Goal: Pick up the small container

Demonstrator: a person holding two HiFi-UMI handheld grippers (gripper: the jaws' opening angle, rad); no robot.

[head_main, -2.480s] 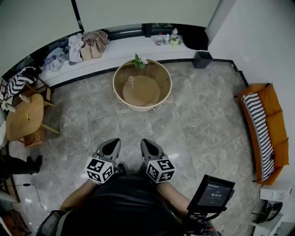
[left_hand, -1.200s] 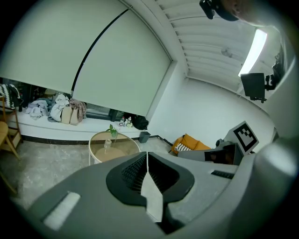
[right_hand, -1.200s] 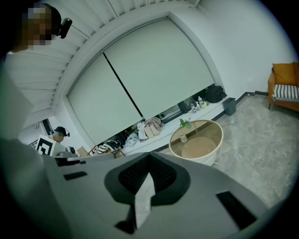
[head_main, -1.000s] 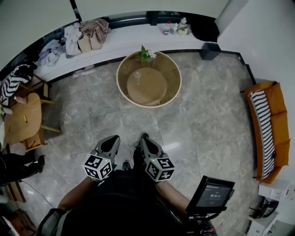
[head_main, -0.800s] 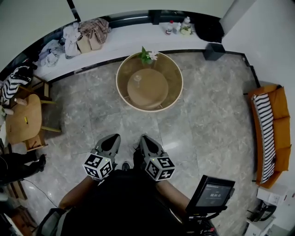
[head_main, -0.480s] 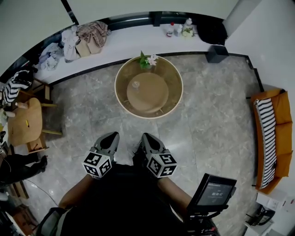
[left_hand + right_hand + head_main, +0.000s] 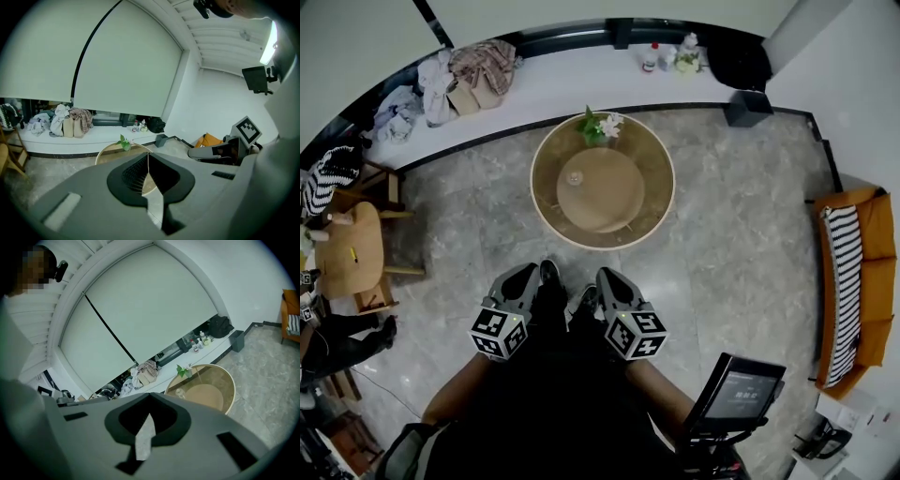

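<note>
The small clear container (image 7: 574,176) stands on the round glass-topped table (image 7: 652,202), left of the tan disc under the glass, with a potted plant (image 7: 598,125) at the table's far rim. In the right gripper view the container (image 7: 179,392) shows near the plant (image 7: 183,371). My left gripper (image 7: 529,273) and right gripper (image 7: 607,276) are held side by side in front of my body, short of the table, both shut and empty. In the left gripper view, its jaws (image 7: 148,153) cover most of the table (image 7: 108,149). The right gripper's jaws (image 7: 150,396) meet at their tips.
A white ledge (image 7: 562,89) along the wall holds clothes and bags (image 7: 459,75), bottles (image 7: 675,56) and a black bag (image 7: 739,64). A dark bin (image 7: 748,108) stands by it. A wooden side table (image 7: 347,248) is at the left, an orange sofa (image 7: 853,281) at the right, a screen (image 7: 736,394) by my right side.
The round table has come nearer in the head view as the person walks toward it. Both grippers keep their place before the body and stay shut.
</note>
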